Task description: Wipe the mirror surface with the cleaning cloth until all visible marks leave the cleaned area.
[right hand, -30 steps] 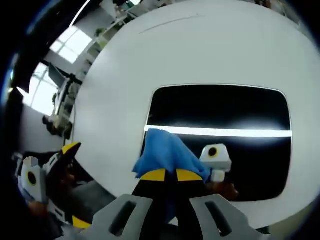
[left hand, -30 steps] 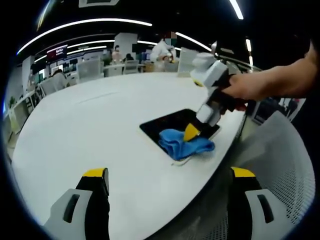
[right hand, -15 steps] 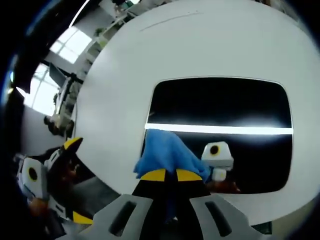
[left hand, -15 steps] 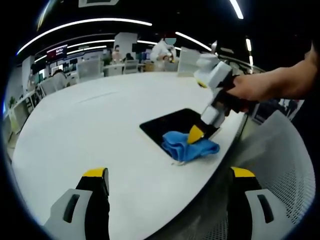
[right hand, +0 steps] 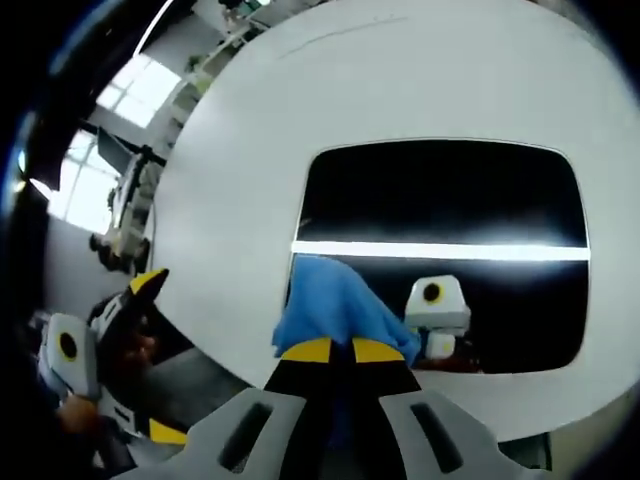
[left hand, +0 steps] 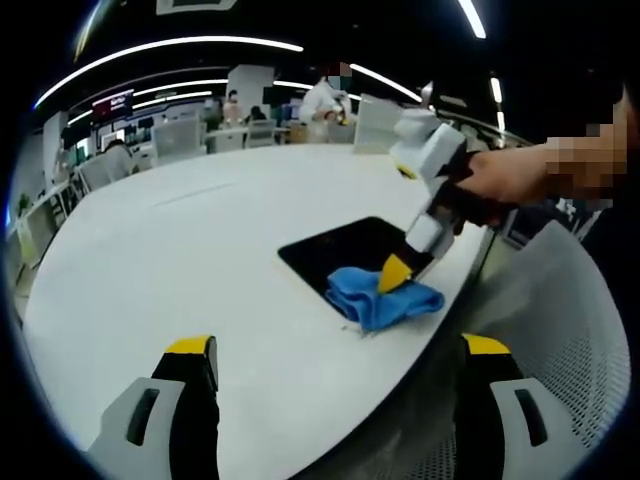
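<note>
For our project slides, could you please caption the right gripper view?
Right gripper shut on the blue cleaning cloth, pressing it onto the dark mirror lying on the white table.

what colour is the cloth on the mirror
Blue. The cloth shows best in the left gripper view, lying on the mirror.

White round table [left hand: 180,260] w/ dark mirror [left hand: 345,247] lying flat near edge.

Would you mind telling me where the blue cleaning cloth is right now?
In the left gripper view, the cleaning cloth lies on the mirror's near end by the table edge, clamped in the right gripper.
</note>
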A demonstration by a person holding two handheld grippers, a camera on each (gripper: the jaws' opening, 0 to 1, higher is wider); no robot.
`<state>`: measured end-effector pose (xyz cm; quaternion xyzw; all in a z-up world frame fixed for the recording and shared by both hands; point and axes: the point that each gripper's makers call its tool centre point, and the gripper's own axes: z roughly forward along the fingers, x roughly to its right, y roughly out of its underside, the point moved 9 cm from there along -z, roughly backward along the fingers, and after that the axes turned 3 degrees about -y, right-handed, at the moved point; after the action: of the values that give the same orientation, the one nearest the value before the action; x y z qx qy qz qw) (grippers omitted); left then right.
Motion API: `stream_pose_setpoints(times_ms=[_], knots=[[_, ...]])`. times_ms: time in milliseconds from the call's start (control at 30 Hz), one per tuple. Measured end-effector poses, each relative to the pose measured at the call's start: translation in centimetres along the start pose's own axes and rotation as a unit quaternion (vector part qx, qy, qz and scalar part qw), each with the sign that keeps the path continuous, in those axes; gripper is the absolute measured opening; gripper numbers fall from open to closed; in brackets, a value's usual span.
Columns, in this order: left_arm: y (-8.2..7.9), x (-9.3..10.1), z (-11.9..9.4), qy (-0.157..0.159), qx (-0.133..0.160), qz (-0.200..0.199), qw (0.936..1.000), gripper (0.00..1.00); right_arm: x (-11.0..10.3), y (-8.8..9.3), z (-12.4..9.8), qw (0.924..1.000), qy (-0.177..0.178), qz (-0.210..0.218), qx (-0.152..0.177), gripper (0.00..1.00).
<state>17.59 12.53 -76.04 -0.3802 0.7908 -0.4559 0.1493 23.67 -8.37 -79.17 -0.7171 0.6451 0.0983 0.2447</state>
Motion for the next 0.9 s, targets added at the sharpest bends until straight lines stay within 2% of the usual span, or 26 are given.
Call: stream_pose_setpoints(times_ms=[900], knots=[[0.06,0.04,0.01,0.000,-0.004,0.002,1.0000,0.99,0.41,0.02,-0.32,1.0000,0.002,-0.008,-0.002,0.00]])
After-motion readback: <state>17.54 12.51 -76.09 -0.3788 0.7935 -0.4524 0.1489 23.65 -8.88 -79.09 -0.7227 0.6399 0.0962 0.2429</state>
